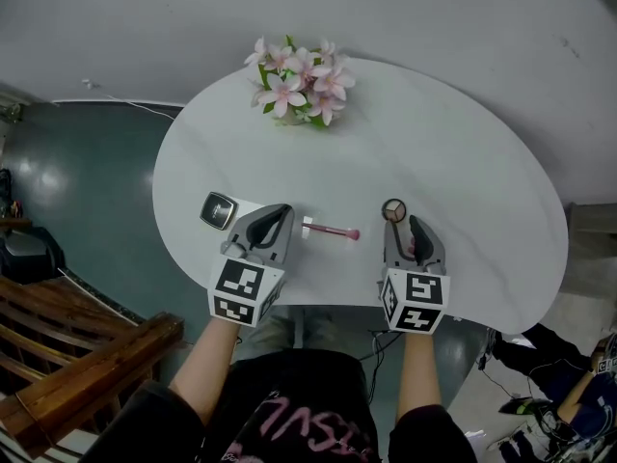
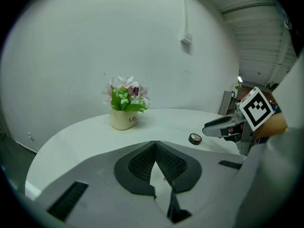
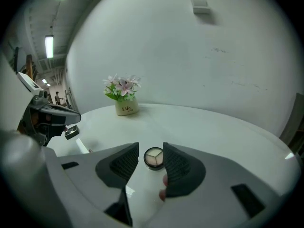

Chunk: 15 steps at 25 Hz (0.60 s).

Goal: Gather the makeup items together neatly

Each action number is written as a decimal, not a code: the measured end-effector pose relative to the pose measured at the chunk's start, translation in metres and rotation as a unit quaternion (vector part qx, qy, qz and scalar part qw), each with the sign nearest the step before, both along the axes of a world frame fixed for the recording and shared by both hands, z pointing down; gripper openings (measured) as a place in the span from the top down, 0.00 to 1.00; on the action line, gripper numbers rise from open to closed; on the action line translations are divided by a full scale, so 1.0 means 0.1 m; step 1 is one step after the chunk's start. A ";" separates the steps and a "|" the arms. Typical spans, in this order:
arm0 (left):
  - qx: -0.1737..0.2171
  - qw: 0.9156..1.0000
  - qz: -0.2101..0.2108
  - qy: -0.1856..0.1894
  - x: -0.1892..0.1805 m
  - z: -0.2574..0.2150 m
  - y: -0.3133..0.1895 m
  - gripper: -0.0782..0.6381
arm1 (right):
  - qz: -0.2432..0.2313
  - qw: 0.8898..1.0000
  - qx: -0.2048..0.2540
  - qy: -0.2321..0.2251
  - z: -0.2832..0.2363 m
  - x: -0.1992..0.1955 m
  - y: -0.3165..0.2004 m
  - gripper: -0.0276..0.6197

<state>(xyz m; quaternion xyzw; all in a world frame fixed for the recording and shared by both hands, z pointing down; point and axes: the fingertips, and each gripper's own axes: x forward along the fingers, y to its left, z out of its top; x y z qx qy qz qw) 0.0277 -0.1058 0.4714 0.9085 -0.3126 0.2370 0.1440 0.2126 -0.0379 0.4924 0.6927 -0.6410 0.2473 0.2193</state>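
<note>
Round compact (image 3: pixel 154 157) sat near the tabletop's (image 1: pixel 463 162) front edge; only the right gripper view showed it between the right gripper's (image 3: pixel 151 145) released jaws. Beside a pink tube (image 1: pixel 333 231), perhaps lip gloss, the left gripper (image 1: pixel 278 215) was clenched, empty.

- A plain grey wall (image 1: pixel 145 27) stands behind my white, rounded table (image 1: pixel 463 152).
- Dark green, glossy floor (image 1: pixel 82 186) lies to my left.
- A brown wooden bench (image 1: pixel 67 355) stands on it, close by me.
- Strip lights (image 3: pixel 49 46) glow on a distant ceiling.
</note>
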 end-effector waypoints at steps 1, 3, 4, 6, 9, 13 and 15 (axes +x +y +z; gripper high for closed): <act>-0.002 1.000 0.000 -0.001 0.00 0.02 -0.01 0.87 | 0.000 1.000 -0.003 -0.001 0.03 0.00 -0.01 0.62; -0.006 1.000 0.001 -0.003 0.00 0.06 -0.02 0.87 | -0.001 1.000 -0.010 -0.005 0.09 0.01 -0.04 0.60; -0.008 1.000 0.002 -0.005 0.01 0.08 -0.03 0.87 | -0.003 1.000 -0.014 -0.008 0.13 0.01 -0.05 0.58; -0.011 1.000 0.003 -0.007 0.02 0.13 -0.05 0.87 | -0.006 1.000 -0.022 -0.013 0.20 0.01 -0.08 0.55; -0.016 1.000 0.005 -0.011 0.03 0.18 -0.06 0.87 | -0.005 0.999 -0.031 -0.015 0.29 0.03 -0.11 0.54; -0.019 1.000 0.008 -0.013 0.04 0.20 -0.09 0.87 | -0.007 0.999 -0.042 -0.018 0.37 0.05 -0.15 0.53; -0.018 1.000 0.011 -0.014 0.06 0.20 -0.11 0.87 | -0.009 0.999 -0.049 -0.017 0.42 0.05 -0.18 0.53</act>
